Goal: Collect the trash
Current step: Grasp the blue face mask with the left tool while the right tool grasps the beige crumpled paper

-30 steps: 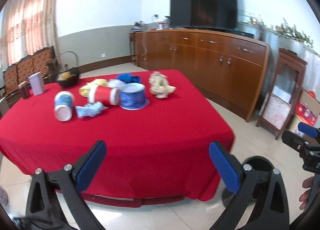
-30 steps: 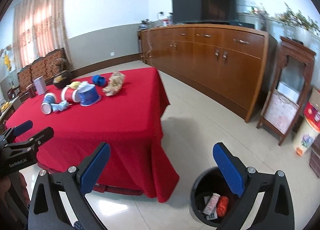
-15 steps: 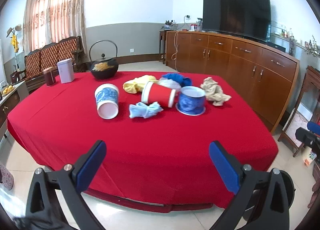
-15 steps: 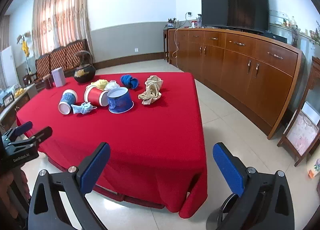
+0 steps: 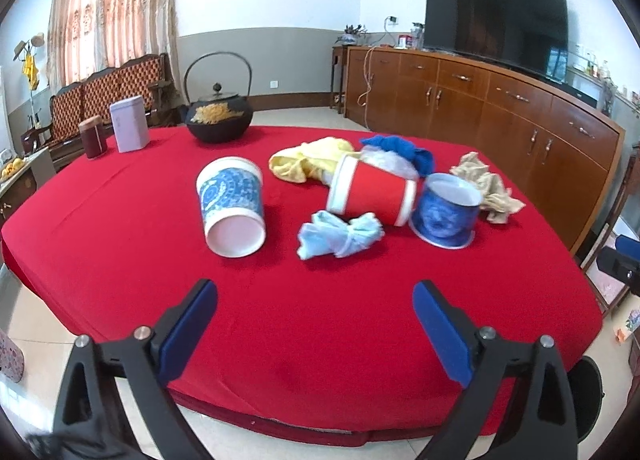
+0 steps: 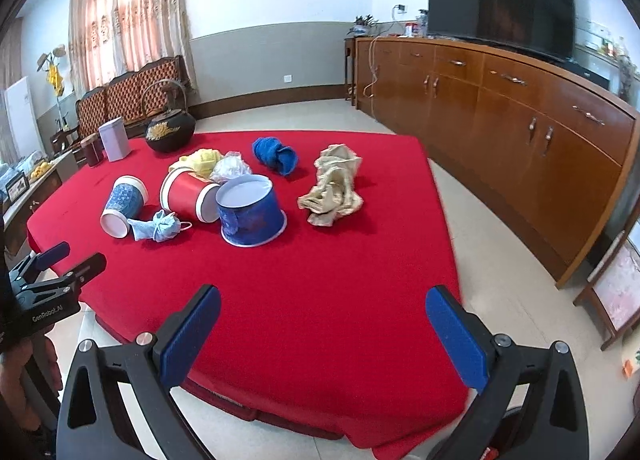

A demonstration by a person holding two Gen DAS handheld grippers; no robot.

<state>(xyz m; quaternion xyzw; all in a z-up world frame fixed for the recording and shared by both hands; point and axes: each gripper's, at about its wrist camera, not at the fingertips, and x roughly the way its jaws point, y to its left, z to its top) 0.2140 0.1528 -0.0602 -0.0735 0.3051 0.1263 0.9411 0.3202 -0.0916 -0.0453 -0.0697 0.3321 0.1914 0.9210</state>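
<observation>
We hold both grippers short of the red-clothed table (image 5: 120, 260), the left gripper (image 5: 316, 324) wide but just beginning to close on nothing, the right gripper (image 6: 324, 324) spread wide and empty. The trash lies clustered mid-table ahead of both, well beyond the fingertips. Nearest our left gripper are the blue-patterned cup (image 5: 232, 207), toppled with its long axis pointing roughly toward us, and the crumpled face mask (image 5: 340, 234) just beside the red cup (image 5: 372, 195).

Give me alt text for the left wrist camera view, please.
A red-clothed table holds scattered trash: two tipped paper cups, an upturned blue bowl, a blue face mask and crumpled cloths. The left hand-held gripper, jaws closing, nothing between them, hangs over the near edge.
</observation>
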